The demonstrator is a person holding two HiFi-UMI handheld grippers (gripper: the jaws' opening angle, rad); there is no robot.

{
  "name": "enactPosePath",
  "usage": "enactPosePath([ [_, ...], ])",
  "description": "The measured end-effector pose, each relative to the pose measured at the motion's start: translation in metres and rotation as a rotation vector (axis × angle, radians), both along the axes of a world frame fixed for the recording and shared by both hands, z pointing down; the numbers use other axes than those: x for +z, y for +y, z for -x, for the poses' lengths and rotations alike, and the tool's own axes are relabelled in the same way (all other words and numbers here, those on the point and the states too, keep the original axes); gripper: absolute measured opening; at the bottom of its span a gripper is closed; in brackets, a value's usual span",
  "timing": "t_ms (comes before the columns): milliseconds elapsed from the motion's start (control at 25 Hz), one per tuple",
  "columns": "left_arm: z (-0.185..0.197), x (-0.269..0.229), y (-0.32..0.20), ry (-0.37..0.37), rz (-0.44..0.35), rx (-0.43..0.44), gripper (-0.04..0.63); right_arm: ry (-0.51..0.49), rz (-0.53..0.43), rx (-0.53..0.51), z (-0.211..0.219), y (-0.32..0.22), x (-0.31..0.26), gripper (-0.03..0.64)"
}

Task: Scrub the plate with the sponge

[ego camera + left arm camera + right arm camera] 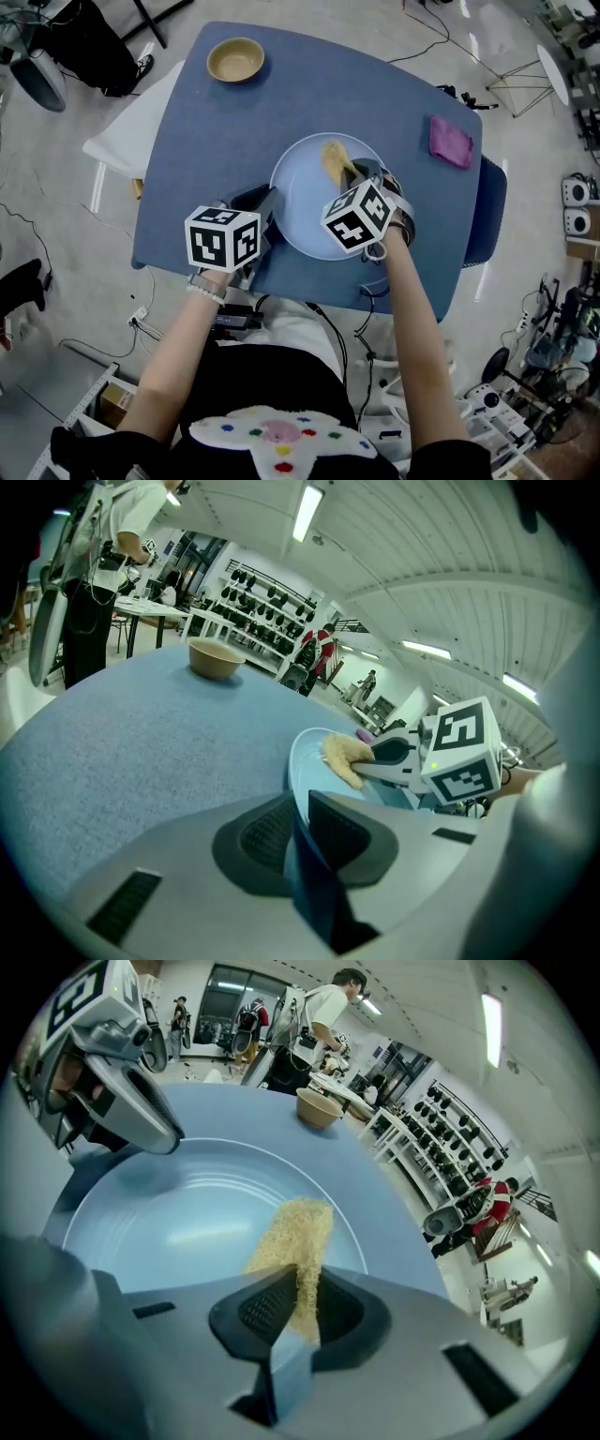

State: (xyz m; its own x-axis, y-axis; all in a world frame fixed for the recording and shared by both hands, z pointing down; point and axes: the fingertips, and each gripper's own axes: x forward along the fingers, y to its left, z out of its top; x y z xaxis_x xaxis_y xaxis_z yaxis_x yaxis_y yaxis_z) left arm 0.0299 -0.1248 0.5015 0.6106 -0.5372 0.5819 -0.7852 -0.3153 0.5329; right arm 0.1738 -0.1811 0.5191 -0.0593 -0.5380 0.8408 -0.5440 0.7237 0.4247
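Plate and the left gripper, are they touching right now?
Touching. In the left gripper view, the left gripper has its jaws closed on the plate at its near rim, with no gap showing.

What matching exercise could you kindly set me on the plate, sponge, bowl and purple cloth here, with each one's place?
1 plate
2 sponge
3 bowl
4 purple cloth

a far left corner of the table
b pinched in the right tongs
c rim gripped by the left tongs
d near the table's right edge

Pairs: 1-c, 2-b, 3-a, 4-d
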Motion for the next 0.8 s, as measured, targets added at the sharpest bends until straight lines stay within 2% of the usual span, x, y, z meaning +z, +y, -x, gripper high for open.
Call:
enactPosePath([
  [400, -0.001, 0.0, 0.0, 0.0, -0.001, -0.004, 0.044, -0.052, 0.004, -0.181, 0.05, 0.026, -0.001, 0.046],
  [800, -0.002, -0.001, -0.002, -0.005, -0.002, 0.001, 0.044, -0.065, 0.05, -0.27, 0.065, 0.065, -0.001, 0.046],
])
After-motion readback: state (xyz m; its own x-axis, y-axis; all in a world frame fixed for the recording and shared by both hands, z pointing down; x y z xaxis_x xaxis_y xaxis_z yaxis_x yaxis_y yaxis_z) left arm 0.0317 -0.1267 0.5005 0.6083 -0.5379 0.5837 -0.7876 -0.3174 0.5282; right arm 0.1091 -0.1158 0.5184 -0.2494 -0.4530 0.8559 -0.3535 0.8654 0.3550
